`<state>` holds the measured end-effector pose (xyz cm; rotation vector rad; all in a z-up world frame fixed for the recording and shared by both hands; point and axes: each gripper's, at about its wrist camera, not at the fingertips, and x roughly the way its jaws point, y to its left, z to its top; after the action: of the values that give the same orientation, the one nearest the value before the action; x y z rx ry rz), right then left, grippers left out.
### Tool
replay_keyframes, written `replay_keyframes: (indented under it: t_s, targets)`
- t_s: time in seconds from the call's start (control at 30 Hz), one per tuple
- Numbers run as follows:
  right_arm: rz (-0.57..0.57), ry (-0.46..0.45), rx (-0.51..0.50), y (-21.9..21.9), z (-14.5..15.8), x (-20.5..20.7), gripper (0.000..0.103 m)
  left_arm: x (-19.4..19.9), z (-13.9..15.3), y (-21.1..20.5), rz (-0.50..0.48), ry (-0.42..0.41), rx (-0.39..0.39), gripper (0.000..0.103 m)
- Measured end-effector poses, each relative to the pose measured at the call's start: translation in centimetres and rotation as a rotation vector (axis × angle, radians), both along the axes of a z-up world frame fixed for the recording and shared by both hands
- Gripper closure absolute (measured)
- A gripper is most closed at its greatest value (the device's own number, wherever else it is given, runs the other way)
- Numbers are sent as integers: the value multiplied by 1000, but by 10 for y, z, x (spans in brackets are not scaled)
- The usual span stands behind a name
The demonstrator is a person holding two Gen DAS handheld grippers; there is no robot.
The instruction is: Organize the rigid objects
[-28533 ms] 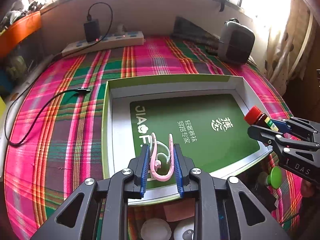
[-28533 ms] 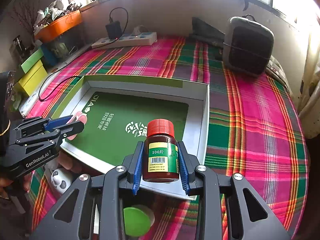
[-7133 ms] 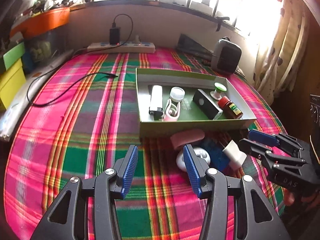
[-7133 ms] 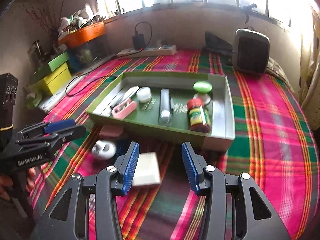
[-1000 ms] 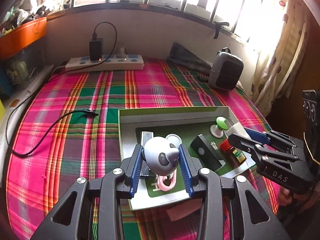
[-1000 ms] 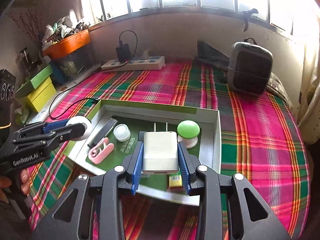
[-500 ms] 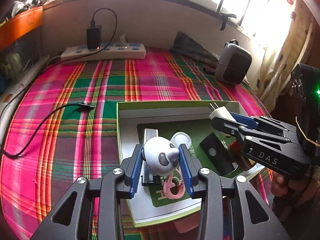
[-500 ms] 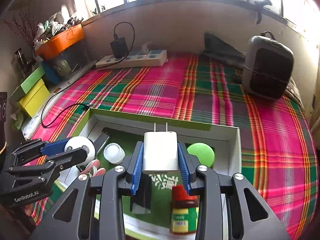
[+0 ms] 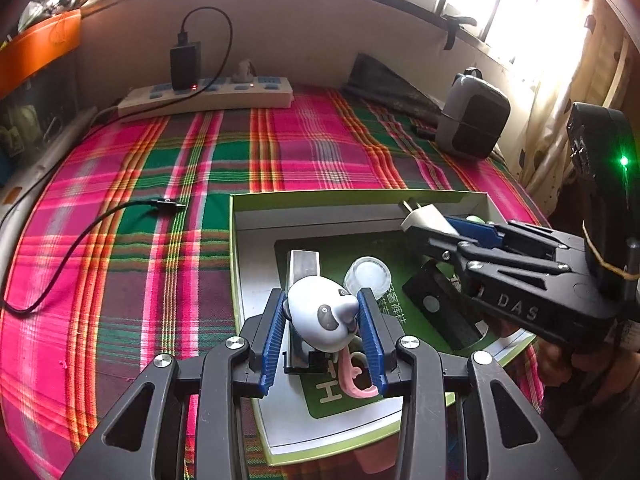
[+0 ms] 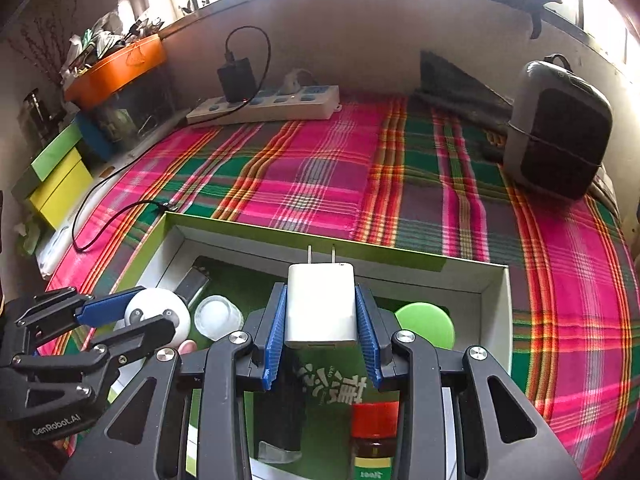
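Tongs on both sides were loaded above the tray (image 9: 236, 240), a shallow green-rimmed box with white walls and a green printed floor lying on the plaid surface (image 9: 132, 208). The left tongs (image 9: 323, 334) pinched a round grey-white panda toy (image 9: 320, 318) between blue pads, held over the tray's 7 o'clock part, above a black-and-silver bar (image 9: 303, 264) and a pink clip (image 9: 356, 374) lying on the floor. At 1 o'clock from the toy sat a small clear jar (image 9: 368, 276), and further right a black block (image 9: 436, 312). The right tongs (image 10: 322, 340) pinched a white charger (image 10: 321, 304), its two prongs pointing toward 12 o'clock, over the tray's middle near the far wall; in the left view this charger (image 9: 426, 218) hung at the tray's 2 o'clock corner. Under the right tongs lay a green-capped thing (image 10: 426, 324) at 3 o'clock of the charger and a red-capped bottle (image 10: 374, 432) at 5 o'clock. Outside the tray, a black cable (image 9: 92, 224) ended just beside the tray's 10 o'clock corner, a power strip (image 9: 208, 96) with a black adapter (image 9: 185, 66) lay along the far wall at 11 o'clock, and a grey-black case (image 10: 556, 136) stood at 2 o'clock. An orange bin (image 10: 116, 68) and yellow-green boxes (image 10: 56, 176) sat off the surface's 9 o'clock edge.
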<state>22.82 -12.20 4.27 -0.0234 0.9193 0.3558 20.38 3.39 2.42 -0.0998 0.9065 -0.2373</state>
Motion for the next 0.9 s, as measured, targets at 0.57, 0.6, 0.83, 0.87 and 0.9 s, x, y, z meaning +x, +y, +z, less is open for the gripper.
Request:
replay_keyframes:
  t_s: [0.57, 0.6, 0.83, 0.87, 0.9]
  targets:
    - [5, 26, 13, 3, -8, 2, 68, 0, 0, 0, -1, 0, 3, 68]
    - [4, 27, 16, 2, -8, 2, 68, 0, 0, 0, -2, -1, 5, 67]
    - [1, 29, 22, 2, -9, 3, 68, 0, 0, 0, -1, -1, 2, 67]
    - [0, 30, 24, 2, -9, 3, 68, 0, 0, 0, -2, -1, 2, 66]
    - [-1, 31, 24, 2, -9, 3, 68, 0, 0, 0, -2, -1, 2, 66]
